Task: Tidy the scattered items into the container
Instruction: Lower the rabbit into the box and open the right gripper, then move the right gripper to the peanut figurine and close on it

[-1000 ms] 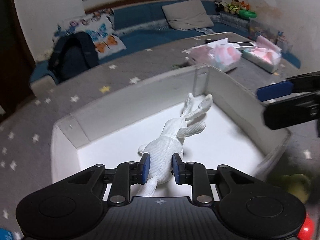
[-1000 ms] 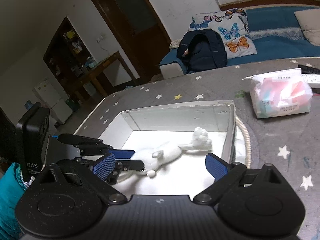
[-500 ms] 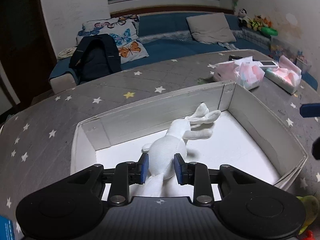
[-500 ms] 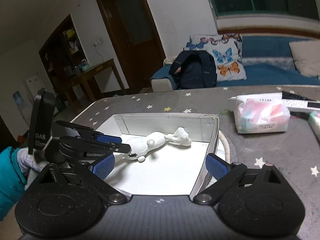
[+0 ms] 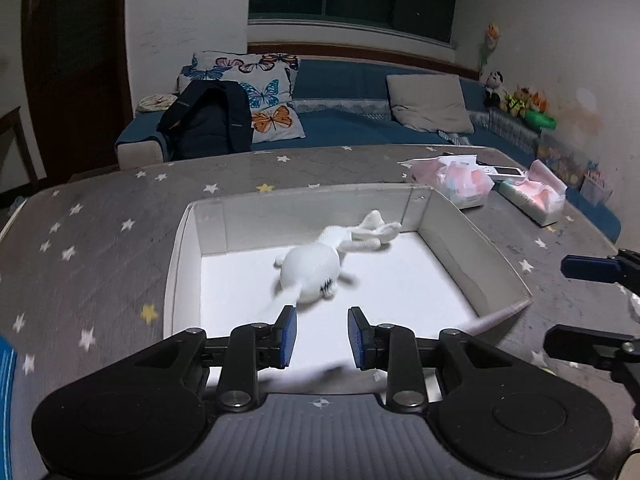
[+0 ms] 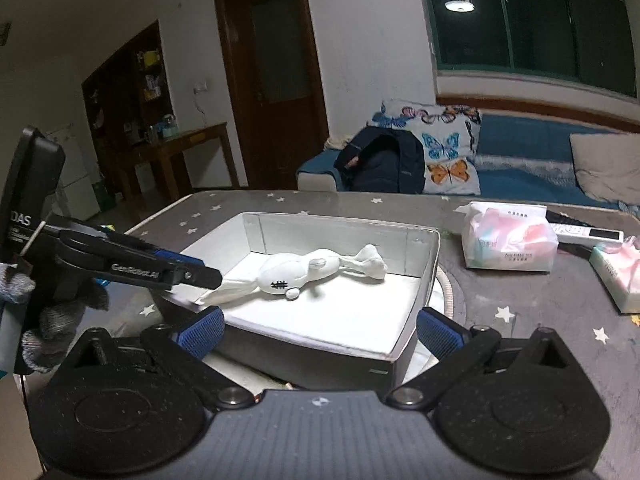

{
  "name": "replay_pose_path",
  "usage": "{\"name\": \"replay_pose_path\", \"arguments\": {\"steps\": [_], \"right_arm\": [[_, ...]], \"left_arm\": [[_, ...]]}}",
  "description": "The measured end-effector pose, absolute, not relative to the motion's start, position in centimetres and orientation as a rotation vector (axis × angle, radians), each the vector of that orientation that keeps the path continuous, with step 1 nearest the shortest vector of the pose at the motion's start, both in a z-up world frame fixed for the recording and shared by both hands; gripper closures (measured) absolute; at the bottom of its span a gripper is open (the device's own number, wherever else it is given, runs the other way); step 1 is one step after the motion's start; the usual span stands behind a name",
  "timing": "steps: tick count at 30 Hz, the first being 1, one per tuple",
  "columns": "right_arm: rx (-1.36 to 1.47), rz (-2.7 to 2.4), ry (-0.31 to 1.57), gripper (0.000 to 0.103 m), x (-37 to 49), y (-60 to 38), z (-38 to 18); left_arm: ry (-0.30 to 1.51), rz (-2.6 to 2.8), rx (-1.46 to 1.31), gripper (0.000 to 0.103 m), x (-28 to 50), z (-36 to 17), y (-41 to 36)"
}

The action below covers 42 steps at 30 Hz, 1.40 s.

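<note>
Just ahead of our left gripper (image 5: pixel 321 336), inside the white box (image 5: pixel 472 240), lay the plush rabbit (image 5: pixel 312 266), flat on the box floor. Our jaws stood apart with nothing between them; one limp limb trailed back to just beside the left pad, and through the blur we could not tell whether it touched. We judged the toy's long axis to run from the round body nearest us away toward the far right corner, where the thin limbs ended.

Our right gripper (image 6: pixel 318 330) was spread wide and empty at the box's near outer wall, farther from the toy than our left. So we judged the rabbit already tidied, and the next item to lie outside the box.

From the right wrist we saw the dark stitching on the toy's body and the gloved hand (image 6: pixel 36 320) carrying the left gripper. The left wrist view showed only the right gripper's two fingers beyond the box's right wall. Tissue packs (image 6: pixel 508 242) sat on the starred tablecloth (image 5: pixel 100 240) beyond the box.
</note>
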State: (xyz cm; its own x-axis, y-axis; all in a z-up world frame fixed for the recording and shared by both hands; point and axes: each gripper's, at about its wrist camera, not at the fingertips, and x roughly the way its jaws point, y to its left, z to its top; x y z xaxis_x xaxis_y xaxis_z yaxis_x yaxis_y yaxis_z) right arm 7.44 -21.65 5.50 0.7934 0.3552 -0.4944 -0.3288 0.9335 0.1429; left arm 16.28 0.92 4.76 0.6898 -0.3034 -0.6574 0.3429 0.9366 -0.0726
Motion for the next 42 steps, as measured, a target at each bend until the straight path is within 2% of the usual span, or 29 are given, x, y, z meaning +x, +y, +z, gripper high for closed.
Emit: {"name": "replay_pose_path", "arguments": {"steps": [17, 25, 34, 36, 39, 42], "right_arm": [[-0.078, 0.5, 0.522, 0.001, 0.6, -17.0, 4.7], [-0.146, 0.571, 0.525, 0.009, -1.1, -13.9, 4.0], [-0.216, 0.605, 0.533, 0.027, -1.3, -10.8, 3.0], [-0.22, 0.612, 0.544, 0.036, -1.0, -10.4, 2.7], [-0.222, 0.619, 0.56, 0.043, -0.7, -9.9, 2.3], [-0.23, 0.625, 0.568, 0.046, -0.6, -9.5, 2.0]], "left_arm": [[0.644, -0.331, -0.02, 0.072, 6.1, 4.6, 3.1], [0.661, -0.342, -0.044, 0.072, 3.9, 4.1, 3.7], [0.693, -0.394, -0.061, 0.072, 3.7, 3.5, 3.5], [0.701, -0.404, -0.075, 0.072, 3.9, 3.5, 3.6], [0.715, -0.42, -0.096, 0.072, 4.4, 3.4, 3.6], [0.732, -0.428, -0.112, 0.072, 4.7, 3.2, 3.7]]}}
